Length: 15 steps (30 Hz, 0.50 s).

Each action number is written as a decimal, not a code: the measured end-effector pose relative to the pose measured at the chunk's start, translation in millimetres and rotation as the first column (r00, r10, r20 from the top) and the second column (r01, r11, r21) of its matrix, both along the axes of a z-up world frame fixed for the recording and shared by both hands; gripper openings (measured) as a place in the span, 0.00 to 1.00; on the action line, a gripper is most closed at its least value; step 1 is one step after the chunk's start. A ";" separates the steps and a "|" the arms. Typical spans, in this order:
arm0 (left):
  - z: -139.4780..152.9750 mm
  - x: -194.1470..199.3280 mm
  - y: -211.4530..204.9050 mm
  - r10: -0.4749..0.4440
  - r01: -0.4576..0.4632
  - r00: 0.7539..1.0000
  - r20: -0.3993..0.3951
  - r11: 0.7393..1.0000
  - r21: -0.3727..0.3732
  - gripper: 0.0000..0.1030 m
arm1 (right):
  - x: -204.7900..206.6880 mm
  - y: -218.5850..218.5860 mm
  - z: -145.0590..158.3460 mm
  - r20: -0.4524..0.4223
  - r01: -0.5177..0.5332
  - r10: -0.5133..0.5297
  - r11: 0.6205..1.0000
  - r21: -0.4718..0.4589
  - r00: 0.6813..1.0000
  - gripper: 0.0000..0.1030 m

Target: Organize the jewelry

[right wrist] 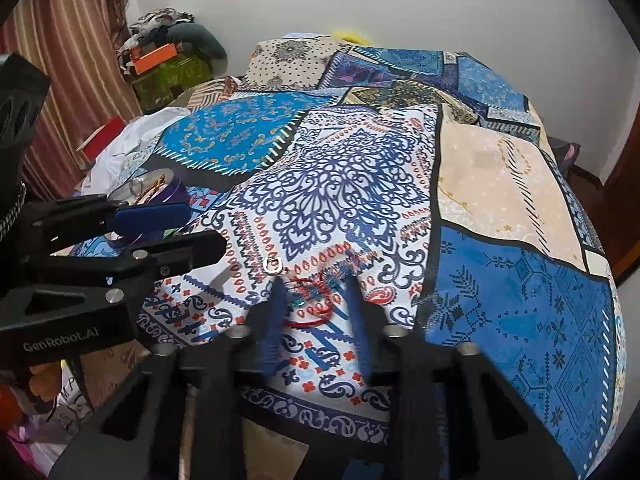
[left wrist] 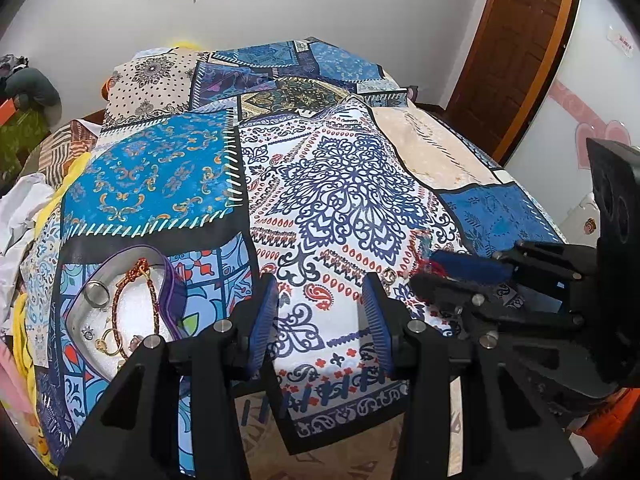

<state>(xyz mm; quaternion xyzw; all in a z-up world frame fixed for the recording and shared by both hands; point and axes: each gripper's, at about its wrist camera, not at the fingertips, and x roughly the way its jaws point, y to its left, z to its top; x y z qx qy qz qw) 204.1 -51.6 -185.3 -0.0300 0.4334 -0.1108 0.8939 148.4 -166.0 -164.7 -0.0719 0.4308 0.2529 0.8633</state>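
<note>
Right gripper, jaws apart, straddled the red cord for pickup; left gripper waited open near the tray.

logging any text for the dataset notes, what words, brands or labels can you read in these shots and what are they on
"GenRobot.AI": white lettering on the black body of the left gripper, seen in the right wrist view.
Red characters on a white sticker on the white surface beside the door: too blurred to read.
Dark lettering on a white bag at the lower left of the right wrist view: only fragments show, not readable.
Nothing else legible.
</note>
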 end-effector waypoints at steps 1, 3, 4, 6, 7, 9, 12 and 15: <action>0.5 -0.2 0.5 0.000 0.000 1.000 0.000 1.000 -0.001 0.42 | -0.2 0.5 -0.2 -0.003 -0.008 0.008 1.000 0.004 1.000 0.10; 1.7 -0.7 1.0 -0.001 0.001 1.000 -0.001 1.000 -0.007 0.42 | -0.8 1.5 0.1 0.003 -0.009 0.009 1.000 0.005 1.000 0.08; 2.2 -1.0 0.8 -0.003 0.003 1.000 0.000 1.000 -0.011 0.42 | -1.7 1.8 0.3 0.008 -0.008 0.008 1.000 0.004 1.000 0.08; 3.3 -1.4 -1.6 -0.012 0.012 1.000 0.001 1.000 -0.013 0.42 | -3.2 1.2 1.3 0.015 -0.002 0.002 1.000 0.007 1.000 0.07; 3.7 -1.5 -3.2 -0.018 0.018 1.000 0.002 1.000 -0.013 0.42 | -3.8 -0.3 2.4 0.017 0.003 -0.003 1.000 0.015 1.000 0.07; 4.4 -2.3 -7.7 -0.038 0.038 0.999 0.004 0.999 -0.020 0.42 | -4.0 -3.1 4.8 0.019 0.015 -0.015 0.999 0.029 1.000 0.07; 4.1 -1.0 -16.6 -0.065 0.065 0.998 0.006 0.998 -0.019 0.42 | -4.5 -11.2 11.9 0.036 0.040 -0.041 0.998 0.049 0.999 0.07; 1.7 1.3 -25.5 -0.087 0.087 0.996 0.006 0.996 -0.020 0.40 | -4.9 -20.0 20.1 0.054 0.058 -0.062 0.996 0.065 0.997 0.07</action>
